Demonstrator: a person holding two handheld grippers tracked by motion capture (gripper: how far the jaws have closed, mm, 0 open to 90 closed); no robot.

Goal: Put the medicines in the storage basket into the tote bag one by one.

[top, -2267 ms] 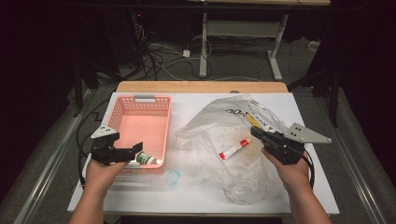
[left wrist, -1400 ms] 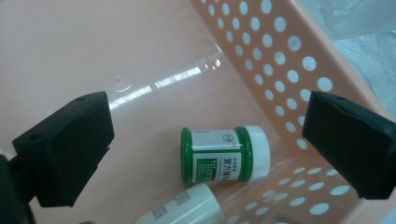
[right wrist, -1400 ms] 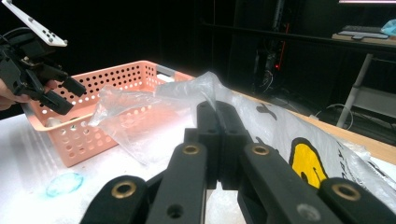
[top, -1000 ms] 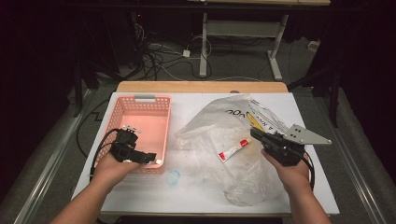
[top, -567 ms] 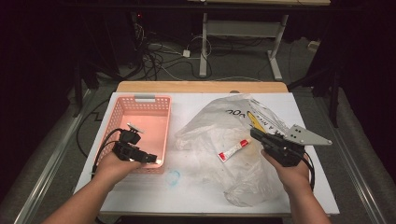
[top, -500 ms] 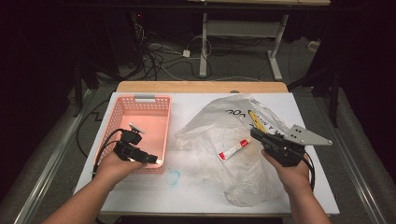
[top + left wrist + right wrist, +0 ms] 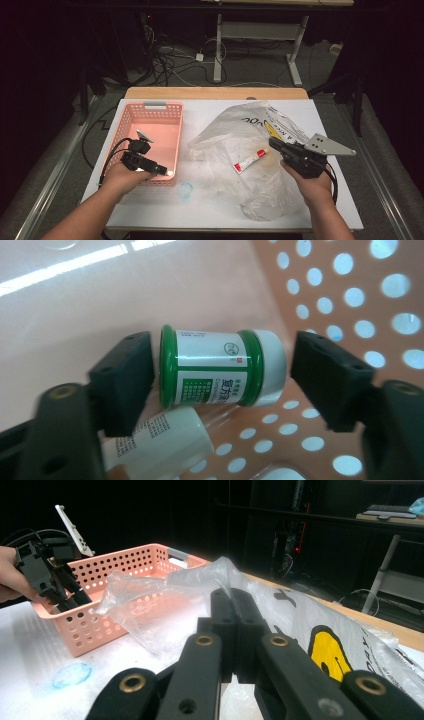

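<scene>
Inside the pink basket (image 7: 152, 125), near corner: green-banded jar (image 7: 220, 367) on its side between the left gripper (image 7: 220, 370) jaws, which have just been closing; one pad looks to touch, the other stands clear. White bottle (image 7: 160, 445) just beside. Right gripper (image 7: 235, 630) at the plastic bag (image 7: 250, 160), beside the basket, jaws pressed together, possibly pinching film.

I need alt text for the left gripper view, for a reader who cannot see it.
A green-and-white jar lies sideways between the left claw's two black jaws, which have just been closing, inside a pink perforated basket. A gap remains at the cap side. A white bottle lies below the jar.
</scene>
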